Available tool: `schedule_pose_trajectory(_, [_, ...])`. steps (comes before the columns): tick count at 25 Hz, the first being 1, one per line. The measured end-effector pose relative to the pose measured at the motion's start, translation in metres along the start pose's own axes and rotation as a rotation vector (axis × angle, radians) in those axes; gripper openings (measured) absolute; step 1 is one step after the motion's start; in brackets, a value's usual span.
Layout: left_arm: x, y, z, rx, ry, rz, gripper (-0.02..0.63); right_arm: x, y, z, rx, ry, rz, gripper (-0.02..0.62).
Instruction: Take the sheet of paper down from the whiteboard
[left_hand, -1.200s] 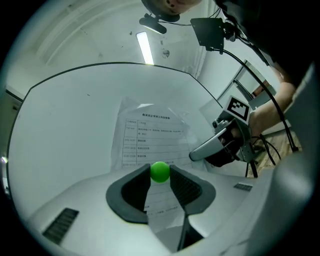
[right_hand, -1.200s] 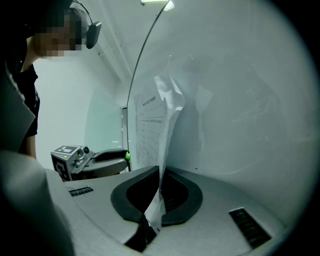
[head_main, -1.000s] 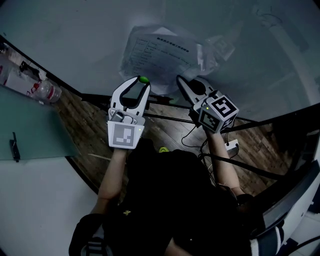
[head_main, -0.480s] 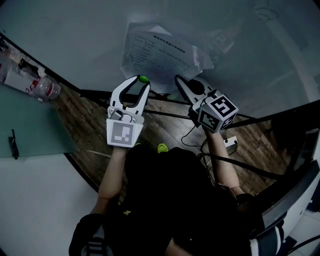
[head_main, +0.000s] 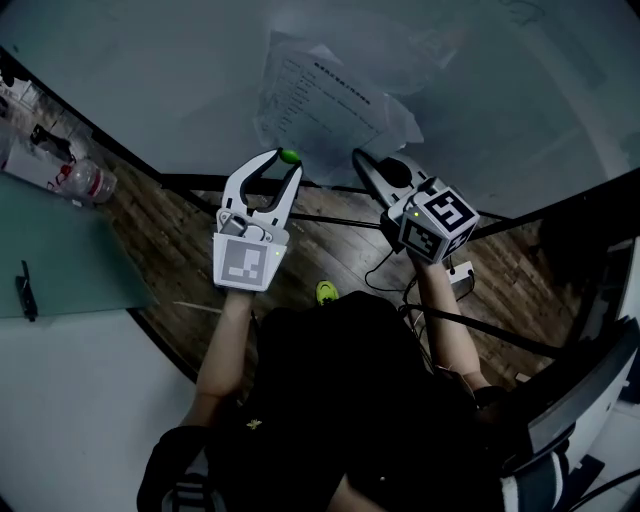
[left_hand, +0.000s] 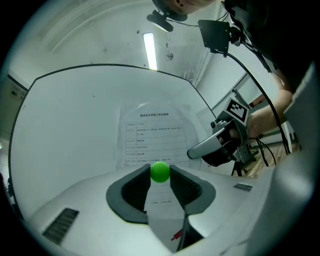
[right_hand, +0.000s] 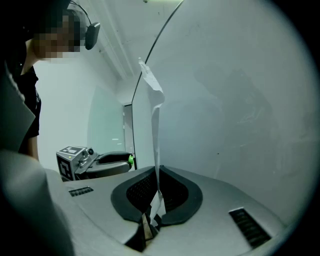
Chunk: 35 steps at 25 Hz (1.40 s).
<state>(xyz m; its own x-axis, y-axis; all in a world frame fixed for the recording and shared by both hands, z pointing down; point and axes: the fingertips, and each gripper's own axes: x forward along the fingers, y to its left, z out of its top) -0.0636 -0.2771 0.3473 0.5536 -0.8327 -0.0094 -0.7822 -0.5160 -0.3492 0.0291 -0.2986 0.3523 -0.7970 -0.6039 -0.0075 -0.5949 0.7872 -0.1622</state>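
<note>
Compared with a second ago, the sheet of paper (head_main: 335, 100) sits slightly higher and further right in the head view. Its lower edge is hidden behind both grippers there, and the print is too small to read. The left gripper (head_main: 287, 162) has its jaws partly apart, clamped on a small green ball (left_hand: 160, 171) at their tips; ball and jaws cover the sheet's bottom in the left gripper view. The sheet is white and creased, with rows of print, and stands in front of the whiteboard (head_main: 150, 80); contact with it is unclear. The right gripper (head_main: 372, 165) has its jaws nearly together, pinching the sheet's edge, seen edge-on in its own view.
</note>
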Motion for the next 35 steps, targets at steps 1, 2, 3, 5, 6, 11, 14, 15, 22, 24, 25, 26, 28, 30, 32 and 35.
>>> schedule_pose_trajectory(1, [-0.010, -0.001, -0.001, -0.003, -0.005, -0.004, 0.141, -0.003, 0.011, -0.001, -0.007, -0.002, -0.004, 0.028])
schedule_pose_trajectory(2, [-0.022, -0.002, -0.001, -0.004, -0.011, -0.010, 0.141, -0.006, 0.023, -0.003, -0.014, -0.006, -0.010, 0.028])
schedule_pose_trajectory(3, [-0.035, -0.005, -0.001, -0.003, -0.017, -0.018, 0.141, -0.010, 0.036, -0.005, -0.020, -0.009, -0.018, 0.028])
schedule_pose_trajectory(5, [-0.052, -0.008, 0.002, 0.001, -0.026, -0.035, 0.141, -0.017, 0.054, -0.007, -0.023, -0.013, -0.036, 0.028])
schedule_pose_trajectory(6, [-0.057, -0.008, 0.005, 0.001, -0.029, -0.043, 0.141, -0.019, 0.059, -0.006, -0.021, -0.013, -0.044, 0.028])
schedule_pose_trajectory(11, [-0.060, -0.005, 0.014, -0.012, -0.025, -0.082, 0.141, -0.023, 0.069, -0.001, 0.003, -0.008, -0.074, 0.028])
schedule_pose_trajectory(14, [-0.061, -0.005, 0.017, -0.015, -0.014, -0.101, 0.141, -0.024, 0.074, 0.001, 0.026, -0.004, -0.076, 0.028])
schedule_pose_trajectory(15, [-0.066, -0.006, 0.016, -0.017, -0.014, -0.107, 0.141, -0.027, 0.079, -0.001, 0.027, 0.001, -0.080, 0.028])
schedule_pose_trajectory(22, [-0.136, -0.024, 0.015, -0.017, -0.046, -0.123, 0.141, -0.050, 0.149, -0.022, -0.001, 0.001, -0.097, 0.028])
schedule_pose_trajectory(24, [-0.146, -0.027, 0.016, -0.018, -0.046, -0.132, 0.141, -0.055, 0.159, -0.025, 0.004, 0.001, -0.103, 0.028])
schedule_pose_trajectory(25, [-0.150, -0.029, 0.016, -0.019, -0.048, -0.136, 0.141, -0.057, 0.164, -0.025, 0.005, 0.000, -0.105, 0.028])
schedule_pose_trajectory(26, [-0.155, -0.031, 0.018, -0.020, -0.050, -0.139, 0.141, -0.059, 0.169, -0.026, 0.005, 0.000, -0.106, 0.028])
schedule_pose_trajectory(28, [-0.164, -0.035, 0.020, -0.018, -0.051, -0.147, 0.141, -0.064, 0.179, -0.027, 0.005, -0.001, -0.108, 0.028])
schedule_pose_trajectory(30, [-0.174, -0.039, 0.020, -0.021, -0.050, -0.152, 0.141, -0.069, 0.189, -0.030, 0.006, 0.000, -0.110, 0.028])
schedule_pose_trajectory(32, [-0.185, -0.041, 0.020, -0.024, -0.048, -0.154, 0.141, -0.072, 0.199, -0.033, 0.009, 0.001, -0.112, 0.028])
schedule_pose_trajectory(35, [-0.200, -0.042, 0.021, -0.024, -0.047, -0.155, 0.141, -0.075, 0.215, -0.034, 0.027, -0.010, -0.108, 0.028])
